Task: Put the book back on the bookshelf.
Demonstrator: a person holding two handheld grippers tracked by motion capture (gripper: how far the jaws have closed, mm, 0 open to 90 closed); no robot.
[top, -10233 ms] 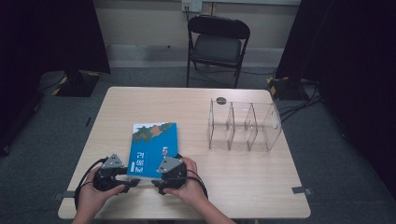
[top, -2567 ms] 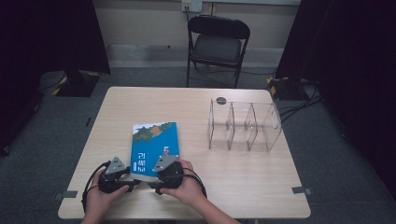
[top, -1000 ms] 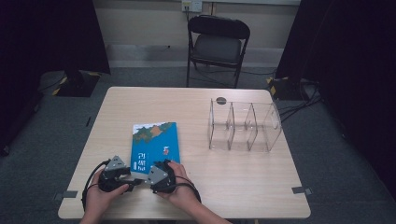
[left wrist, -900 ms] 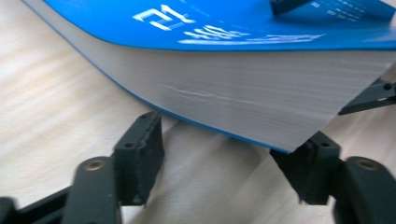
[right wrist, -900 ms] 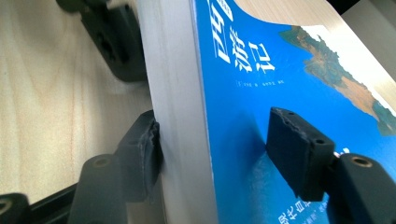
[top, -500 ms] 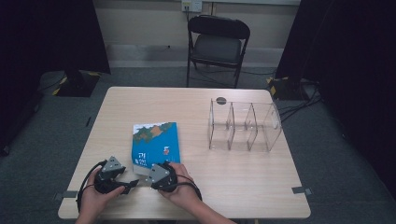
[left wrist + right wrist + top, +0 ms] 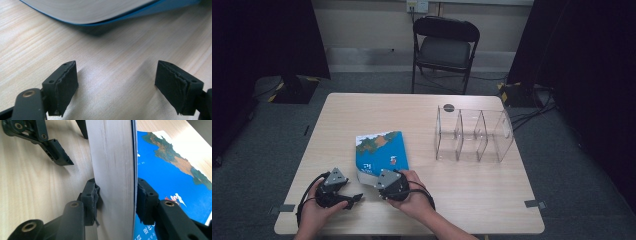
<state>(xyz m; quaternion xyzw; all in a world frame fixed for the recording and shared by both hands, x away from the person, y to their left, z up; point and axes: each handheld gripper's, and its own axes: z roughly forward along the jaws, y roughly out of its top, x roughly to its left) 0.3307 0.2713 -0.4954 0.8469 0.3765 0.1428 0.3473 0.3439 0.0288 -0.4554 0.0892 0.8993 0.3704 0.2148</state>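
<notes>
A blue-covered book (image 7: 382, 150) lies on the wooden table (image 7: 422, 115), its near edge raised a little. My right gripper (image 7: 378, 176) is shut on that near edge: in the right gripper view the jaws (image 7: 116, 200), which have just been closing, press on the page block (image 7: 112, 157) and the blue cover (image 7: 175, 170). My left gripper (image 7: 355, 197) rests on the table just left of the book's near corner. Its jaws (image 7: 117, 87) have just been opening and stand open over bare wood, nothing between them, the lifted book edge (image 7: 100, 10) just ahead.
A clear plastic divider rack (image 7: 474, 135) with three compartments stands at the right of the table. A small dark disc (image 7: 449, 107) lies behind it. A black folding chair (image 7: 444, 47) stands beyond the far edge.
The right gripper has taken hold of the book's near edge and lifted it slightly. The left hand has stayed where it was.
</notes>
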